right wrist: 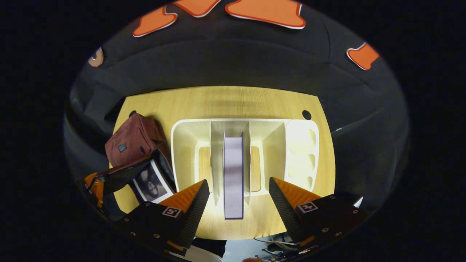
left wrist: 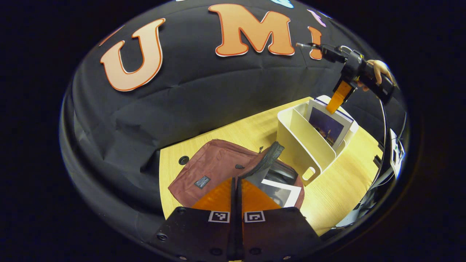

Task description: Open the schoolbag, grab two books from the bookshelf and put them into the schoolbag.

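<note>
one book (right wrist: pixel 233 174) in bookshelf (right wrist: pixel 185 145) | right tool (right wrist: pixel 238 198) spread above | left tool (left wrist: pixel 236 189) closed, perhaps pinching schoolbag (left wrist: pixel 214 163)

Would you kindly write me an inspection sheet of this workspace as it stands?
Surface: wooden table, two round holes near its back edge.
Job's things: maroon bag unzipped, one book inside; second book upright in the middle slot of the cream shelf.
Clutter: nothing seen.
Grippers: left gripper shut, above the bag; right gripper open, above the shelf, fingers either side of the upright book.
Cables: a few thin ones below the table's near edge.
Surroundings: black cloth wall.
</note>
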